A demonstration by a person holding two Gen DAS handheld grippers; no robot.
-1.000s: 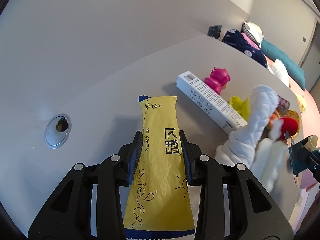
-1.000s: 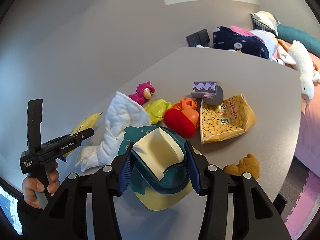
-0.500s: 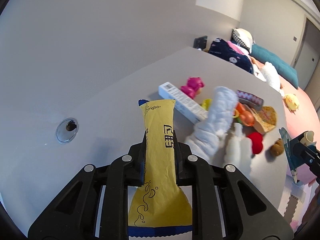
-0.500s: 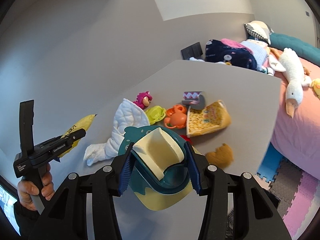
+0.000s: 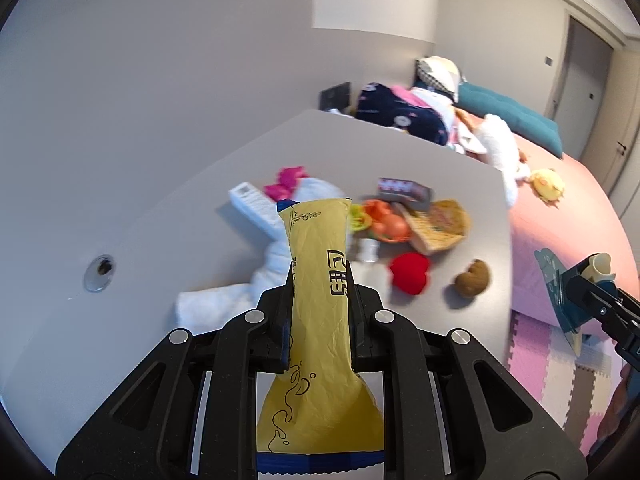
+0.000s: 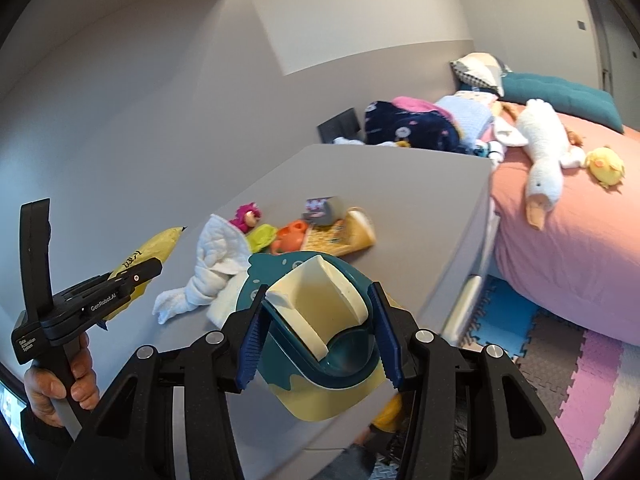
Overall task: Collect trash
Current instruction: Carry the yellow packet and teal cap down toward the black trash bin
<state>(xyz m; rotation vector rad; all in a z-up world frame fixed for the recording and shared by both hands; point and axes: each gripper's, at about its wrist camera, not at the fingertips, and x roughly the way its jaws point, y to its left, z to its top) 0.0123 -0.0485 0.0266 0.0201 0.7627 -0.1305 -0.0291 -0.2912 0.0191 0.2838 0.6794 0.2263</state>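
At the bottom centre of the left wrist view, the left claw [image 5: 320,316] pinches a yellow wrapper [image 5: 318,280], lifted clear of the grey bench [image 5: 208,208]. Beyond it lie a white cloth [image 5: 240,292], a red heart [image 5: 410,272] and a snack bag [image 5: 438,224].

In the right wrist view, low in the middle, the right claw [image 6: 318,326] clamps a teal and cream cup [image 6: 320,332] above the bench edge; the left claw [image 6: 132,284] shows at left, and a pink bed [image 6: 568,216] at right.

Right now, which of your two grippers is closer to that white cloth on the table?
Left. The left gripper, clamping a yellow wrapper, hangs just beside the white cloth. The right gripper, gripping a teal dustpan, is a little farther back.
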